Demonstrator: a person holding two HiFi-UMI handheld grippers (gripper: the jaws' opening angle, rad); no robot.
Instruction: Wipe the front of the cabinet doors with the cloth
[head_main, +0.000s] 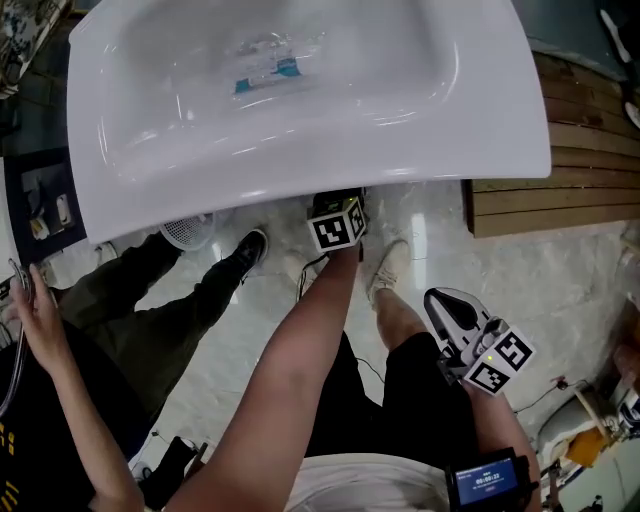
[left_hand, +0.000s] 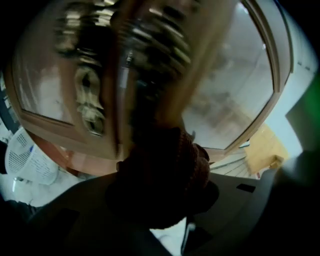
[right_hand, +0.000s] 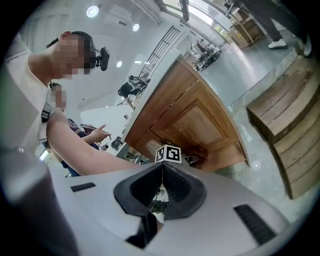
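Left gripper holds cloth against cabinet door, under basin rim.

Head view bright, with glare streaks on the white sink basin and glossy floor. Left gripper view: cabinet door motion-blurred, cloth dark and underexposed. Right gripper view sharp, ceiling lights blown out, fisheye bending, black corners.

Glossy white basin, smooth varnished wooden cabinet doors, rough knitted cloth.

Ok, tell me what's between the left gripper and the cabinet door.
Only the dark cloth the left gripper clamps, seen in the left gripper view.
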